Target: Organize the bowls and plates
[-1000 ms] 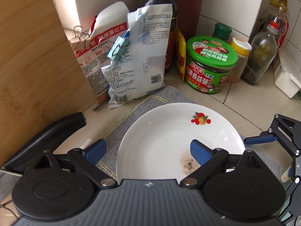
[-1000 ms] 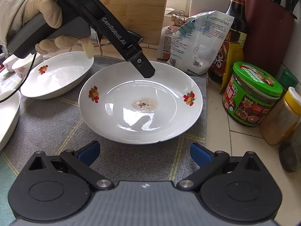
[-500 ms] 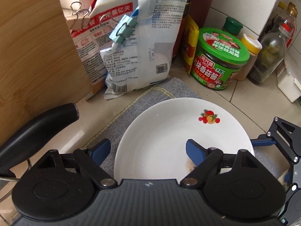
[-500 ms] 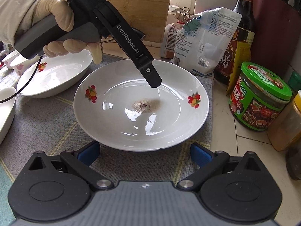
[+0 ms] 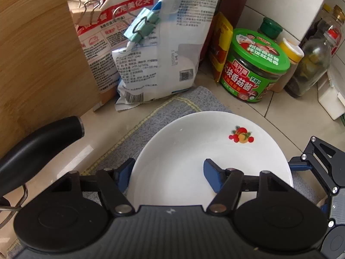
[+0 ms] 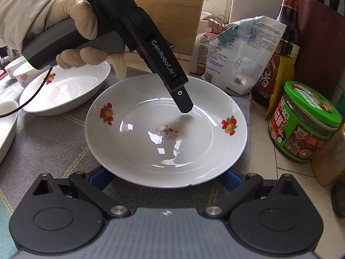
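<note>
**Left tongs closing on the plate's far wall**

On the grey mat (image 6: pixel 49 142) spread across the counter (image 5: pixel 291 116), the white plate (image 6: pixel 151 151) with the fruit prints sits flat in front of me, a patch of dark speckled residue (image 6: pixel 170 129) at its centre. My left tongs (image 5: pixel 167 172) have just been closing, with the plate's wall between them. One blue pad sits outside the rim on the side near the black handle (image 5: pixel 36 149). The other is inside the dish, and from the right wrist camera its tip touches the glazed surface just beside the residue. Both pads look to be against the plate, so I read this as a grip. A gloved hand (image 6: pixel 71 17) holds that tool, angled steeply down.

My right tongs (image 6: pixel 165 178) stand wide at the plate's near edge. Their blue pads are low on either side and partly tucked under the rim, pressing nothing.

A second, matching plate (image 6: pixel 64 90) lies on the mat to the left, well apart from both tools, with small flowered cups (image 6: pixel 19 73) behind it. Past the mat stand clipped bags (image 5: pixel 168 43), a green-lidded jar (image 5: pixel 254 69) and a wooden board (image 5: pixel 32 54).
</note>
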### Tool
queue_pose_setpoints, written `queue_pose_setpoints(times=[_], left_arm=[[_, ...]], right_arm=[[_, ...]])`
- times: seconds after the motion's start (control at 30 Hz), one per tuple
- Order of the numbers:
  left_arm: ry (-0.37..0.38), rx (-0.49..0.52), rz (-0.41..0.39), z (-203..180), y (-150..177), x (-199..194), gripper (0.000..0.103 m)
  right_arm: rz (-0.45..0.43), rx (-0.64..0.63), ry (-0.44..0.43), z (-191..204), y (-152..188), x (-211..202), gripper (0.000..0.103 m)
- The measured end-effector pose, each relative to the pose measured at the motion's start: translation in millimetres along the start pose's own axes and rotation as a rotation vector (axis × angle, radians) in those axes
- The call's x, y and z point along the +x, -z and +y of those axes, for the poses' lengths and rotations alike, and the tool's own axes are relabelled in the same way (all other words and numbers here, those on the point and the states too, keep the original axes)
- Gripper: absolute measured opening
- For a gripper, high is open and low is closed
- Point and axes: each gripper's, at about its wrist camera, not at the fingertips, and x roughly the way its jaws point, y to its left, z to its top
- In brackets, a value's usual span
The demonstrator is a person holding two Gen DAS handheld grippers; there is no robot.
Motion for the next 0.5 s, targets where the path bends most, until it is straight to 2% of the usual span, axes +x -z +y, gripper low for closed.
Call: queue_pose_setpoints(times=[0.13,0.5], left_arm=[[0.000,0.014,0.018,-0.7,-1.1,2.0,0.068],[-0.002,0.005,0.003,-1.0,-3.1,3.2,0.067]], right_arm=[[-0.001,-0.005,0.006,0.4,-0.2,0.8,0.103],[0.003,0.005,0.009,-0.7,-1.4,2.6,0.103]])
